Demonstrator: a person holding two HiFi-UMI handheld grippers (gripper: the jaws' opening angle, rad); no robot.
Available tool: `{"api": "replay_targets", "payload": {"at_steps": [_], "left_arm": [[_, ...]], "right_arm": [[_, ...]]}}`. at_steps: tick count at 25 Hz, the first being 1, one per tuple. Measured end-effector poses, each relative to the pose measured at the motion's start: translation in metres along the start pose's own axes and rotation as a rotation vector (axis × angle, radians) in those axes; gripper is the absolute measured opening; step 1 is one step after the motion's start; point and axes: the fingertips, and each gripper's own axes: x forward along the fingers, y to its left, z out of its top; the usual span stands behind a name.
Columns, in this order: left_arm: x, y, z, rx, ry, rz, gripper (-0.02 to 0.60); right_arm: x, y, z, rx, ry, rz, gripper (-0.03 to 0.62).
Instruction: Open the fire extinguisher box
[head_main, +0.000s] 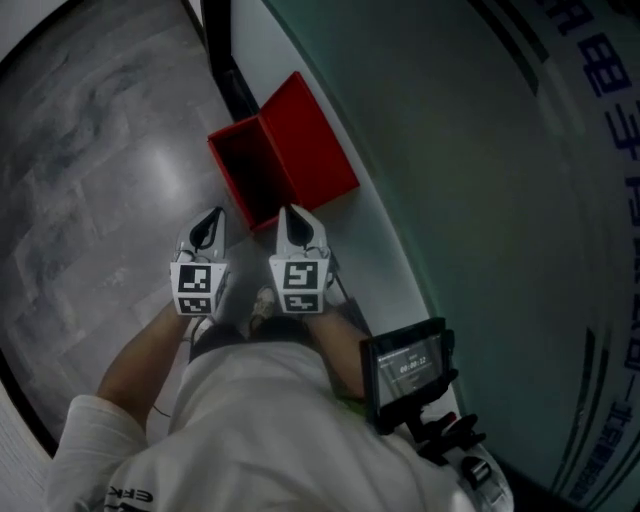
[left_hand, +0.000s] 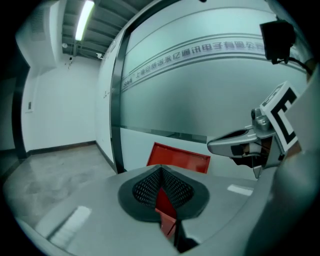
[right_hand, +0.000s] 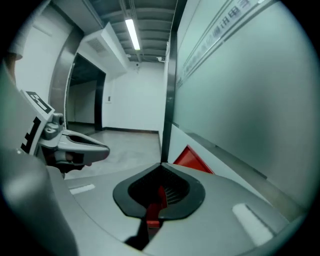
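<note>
Grey floor (head_main: 110, 150) runs up to a frosted glass wall (head_main: 480, 180) with a white strip along its foot. The red box (head_main: 250, 170) sits on the floor hard against that strip. Its long axis lies along the foot of the wall, running away from the person. The mouth faces up, dark inside, and the lid (head_main: 315, 140) is thrown back toward the wall.

Both tools hang over the near end of the box, side by side and just apart. The left gripper (head_main: 213, 218) is over the near floor-side corner and the right gripper (head_main: 288, 212) is over the near wall-side corner, where lid and box meet.

The left gripper view shows its jaws closed to a point, with red of the box showing in the slot between the mesh pads (left_hand: 145, 187). The right gripper view shows the same: jaws together and a red strip in the slot between its pads (right_hand: 175, 192). Neither view shows whether the pads actually pinch the metal.

Only the head view shows the dark inside of the box, the person's white shirt (head_main: 280, 430) and a small screen (head_main: 405, 365) at the right hip. Only the left gripper view shows the lid face-on as a red rectangle, with a line of lettering (left_hand: 200, 52) across the glass. Only the right gripper view shows a dark doorway (right_hand: 85, 100), and there the lid is a narrow red wedge
</note>
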Motion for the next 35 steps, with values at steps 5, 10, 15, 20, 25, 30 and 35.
{"api": "replay_targets", "payload": {"at_steps": [5,10,15,20,25,30,35], "left_arm": [[-0.036,0.005,0.026,0.002,-0.089,-0.046,0.003],[-0.071,0.011,0.043,0.013,-0.180,-0.198,0.003],[-0.121,0.037,0.048,0.015,-0.227,-0.275,0.003],[-0.168,0.060,0.047,0.032,-0.255,-0.323,0.003],[-0.200,0.079,0.048,0.009,-0.269,-0.320,0.003],[-0.214,0.092,0.048,-0.030,-0.287,-0.294,0.003],[-0.224,0.085,0.046,-0.031,-0.285,-0.286,0.003]], "right_arm": [[-0.037,0.040,0.032,-0.004,-0.079,0.004,0.014],[-0.076,0.070,0.047,-0.005,-0.112,-0.141,0.014],[-0.108,0.117,0.056,0.029,-0.140,-0.246,0.012],[-0.136,0.162,0.055,0.055,-0.142,-0.301,0.012],[-0.155,0.193,0.057,0.050,-0.139,-0.299,0.012],[-0.164,0.207,0.063,0.042,-0.152,-0.284,0.012],[-0.177,0.210,0.060,0.041,-0.151,-0.269,0.012]]}}
